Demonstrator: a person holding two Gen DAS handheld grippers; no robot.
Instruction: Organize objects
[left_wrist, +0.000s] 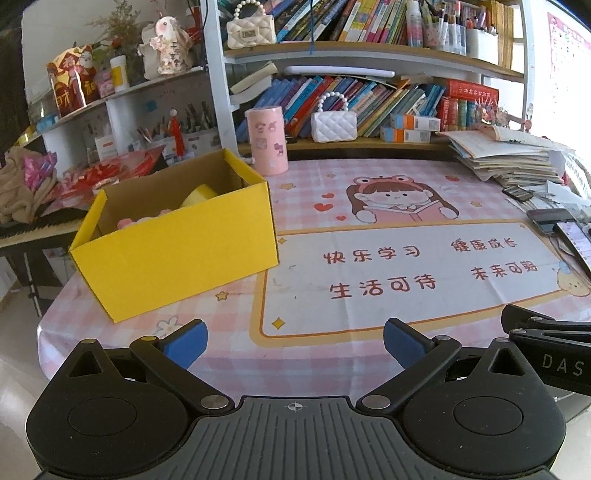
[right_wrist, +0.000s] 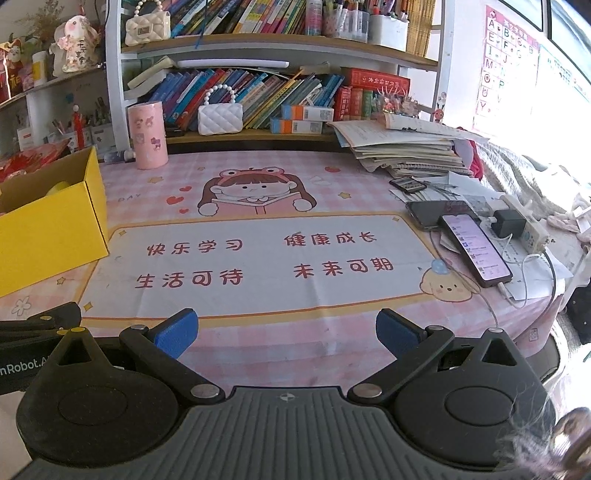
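A yellow cardboard box (left_wrist: 177, 243) sits open on the pink checked tablecloth (left_wrist: 369, 177). Inside the box lie a yellow thing (left_wrist: 199, 195) and something pink (left_wrist: 129, 222), maybe soft toys, but they are mostly hidden. Behind the box stands a tall pink cup (left_wrist: 266, 140). The left gripper (left_wrist: 293, 343) and right gripper (right_wrist: 286, 332) hover near the box, jaws wide apart, holding nothing.

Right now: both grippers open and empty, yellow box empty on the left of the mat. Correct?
Not quite. The yellow box isn't empty: the left wrist view shows yellow and pink items inside. The left gripper and the right gripper are open and empty.
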